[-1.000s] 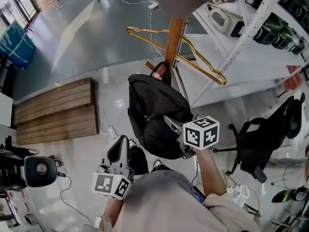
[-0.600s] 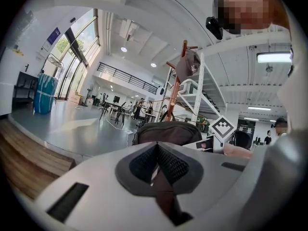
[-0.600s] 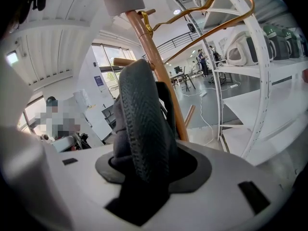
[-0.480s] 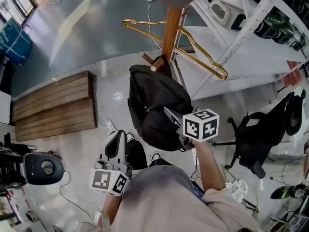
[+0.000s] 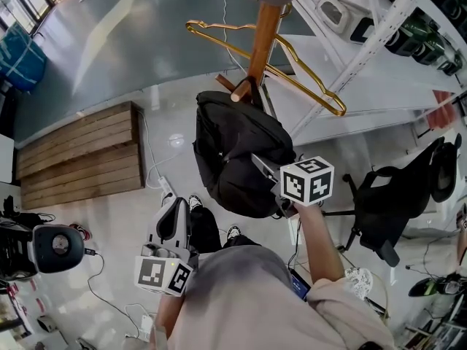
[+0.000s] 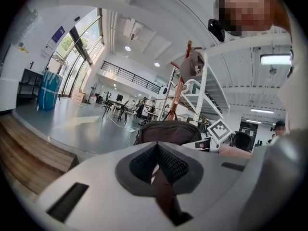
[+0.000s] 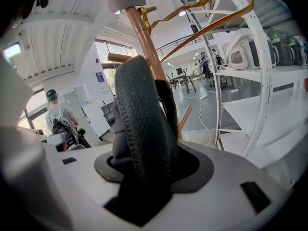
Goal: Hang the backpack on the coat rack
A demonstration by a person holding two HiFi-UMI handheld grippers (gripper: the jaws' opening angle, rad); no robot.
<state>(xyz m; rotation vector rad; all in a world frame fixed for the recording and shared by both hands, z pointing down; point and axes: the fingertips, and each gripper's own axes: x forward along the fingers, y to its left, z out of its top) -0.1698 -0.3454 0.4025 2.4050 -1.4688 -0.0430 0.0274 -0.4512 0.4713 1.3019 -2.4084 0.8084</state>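
The backpack point(image 5: 233, 152) hangs by its top from a peg point(image 5: 239, 93) of the rack point(image 5: 263, 39). The right claw point(image 7: 144, 177) is opening, with bag fabric between its jaws. The left claw point(image 6: 156, 150) is closed and empty. If the fabric snags a pad as the claw pulls away, the bag could slip off the peg.

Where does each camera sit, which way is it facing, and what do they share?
Head view: on the person's head, looking steeply down at the backpack and coat rack; shows both forearms, the left gripper and the right gripper.
Left gripper view: on the left gripper, facing the rack; its fingers, together and empty, fill the bottom.
Right gripper view: on the right gripper, close to the rack; its fingers are opening with backpack fabric between them.
Shared: all three show backpack and rack.
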